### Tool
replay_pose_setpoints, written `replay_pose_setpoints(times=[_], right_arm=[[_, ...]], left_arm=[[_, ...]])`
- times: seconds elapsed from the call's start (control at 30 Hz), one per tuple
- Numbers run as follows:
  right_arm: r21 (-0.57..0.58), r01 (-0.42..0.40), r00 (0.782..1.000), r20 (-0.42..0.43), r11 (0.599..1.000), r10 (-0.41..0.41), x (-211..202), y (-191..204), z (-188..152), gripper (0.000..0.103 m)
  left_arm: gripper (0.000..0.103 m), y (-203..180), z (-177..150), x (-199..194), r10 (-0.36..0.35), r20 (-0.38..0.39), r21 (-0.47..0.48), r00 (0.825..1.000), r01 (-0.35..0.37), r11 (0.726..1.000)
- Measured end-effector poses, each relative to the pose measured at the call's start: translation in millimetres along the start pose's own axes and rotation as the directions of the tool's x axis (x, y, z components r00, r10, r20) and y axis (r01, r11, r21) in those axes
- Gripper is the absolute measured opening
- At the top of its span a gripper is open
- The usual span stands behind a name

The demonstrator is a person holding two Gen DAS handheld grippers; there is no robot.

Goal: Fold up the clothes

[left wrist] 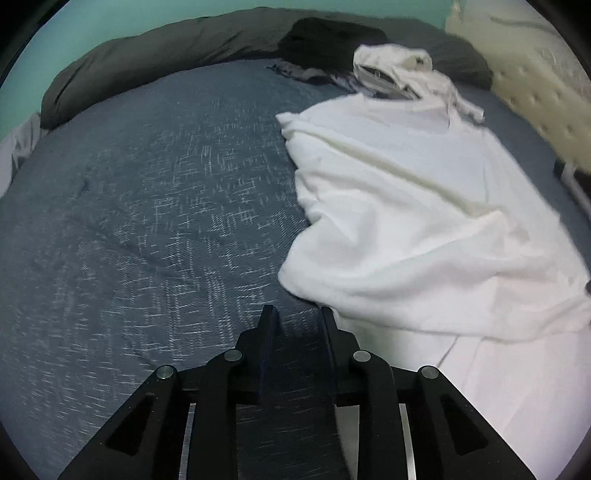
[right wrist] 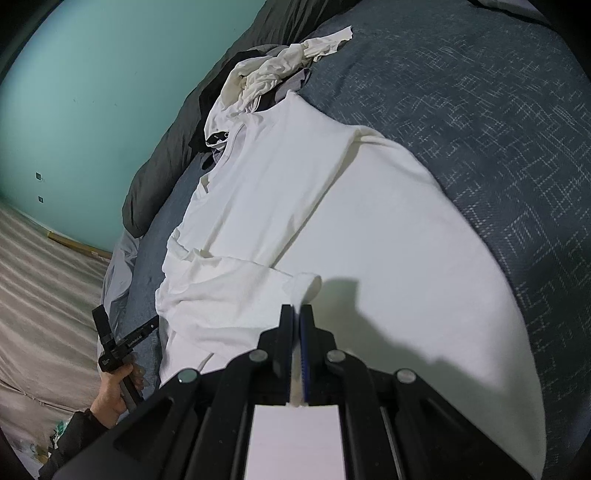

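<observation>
Left gripper (left wrist: 297, 314): I see its jaws a little apart, with only bed cover showing between the pads, nothing held. The right-hand finger (left wrist: 328, 325) sits just at the edge of the white shirt (left wrist: 406, 206); I cannot tell whether it touches the cloth.

Right gripper (right wrist: 296, 314): jaws closed to a thin slit. A strip of white cloth shows in that slit, so I read it as pinching the white shirt's fabric. From this view the shirt lies spread across the bed (right wrist: 498, 129), one sleeve folded in over the body.

Count, as far as I can make out:
- one white shirt, laid out on the blue patterned bed cover, right of the left gripper;
- one crumpled cream garment (left wrist: 399, 74) beyond the shirt's collar, lying on darker clothes (left wrist: 325, 40) whose number I cannot tell;
- one long dark-grey pillow (left wrist: 166, 59) along the teal wall (left wrist: 110, 22).

In the right wrist view a hand (right wrist: 110, 395) holds the left gripper's handle beside the bed's edge.
</observation>
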State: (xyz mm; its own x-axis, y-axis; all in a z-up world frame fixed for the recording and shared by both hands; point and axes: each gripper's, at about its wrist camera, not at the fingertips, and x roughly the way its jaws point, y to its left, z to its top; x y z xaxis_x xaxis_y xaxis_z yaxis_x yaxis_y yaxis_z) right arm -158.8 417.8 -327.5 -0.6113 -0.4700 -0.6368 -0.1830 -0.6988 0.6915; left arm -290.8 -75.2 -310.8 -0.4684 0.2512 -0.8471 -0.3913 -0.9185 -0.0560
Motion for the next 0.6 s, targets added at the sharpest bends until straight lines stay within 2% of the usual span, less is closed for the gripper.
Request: replay_pose_setpoints(times=[0.1,0.3,0.4,0.5,0.6], right_arm=[[0.003,-0.002,1.0,-0.003,1.0,0.002,0.7,-1.0,0.2,0.003],[0.015,-0.009,1.0,-0.006,1.0,0.009,0.3,-4.4,1.4,0.003],[0.015,-0.009,1.0,-0.008,1.0,0.009,0.7,-4.4,1.3,0.003],[0.014,-0.008,1.0,-0.011,1.0,0.008,1.2,-4.1,0.4,0.003],[0.016,-0.006,1.0,-0.012,1.0,0.006,0.6,-5.3,0.0,0.003]], left_arm=[[0.025,2.7,1.6,-3.1,-0.039,0.012,-0.047,0.999,0.039,0.998],[0.027,11.4,-1.0,-19.9,-0.02,0.021,-0.115,1.0,0.022,0.993],[0.035,3.6,-3.8,-18.1,-0.033,0.016,-0.081,0.999,0.035,0.996],[0.036,-10.7,-5.3,-6.1,-0.034,-0.007,-0.034,0.999,0.033,0.999],[0.036,-11.2,-4.8,2.4,0.011,-0.016,-0.036,1.0,-0.012,0.999]])
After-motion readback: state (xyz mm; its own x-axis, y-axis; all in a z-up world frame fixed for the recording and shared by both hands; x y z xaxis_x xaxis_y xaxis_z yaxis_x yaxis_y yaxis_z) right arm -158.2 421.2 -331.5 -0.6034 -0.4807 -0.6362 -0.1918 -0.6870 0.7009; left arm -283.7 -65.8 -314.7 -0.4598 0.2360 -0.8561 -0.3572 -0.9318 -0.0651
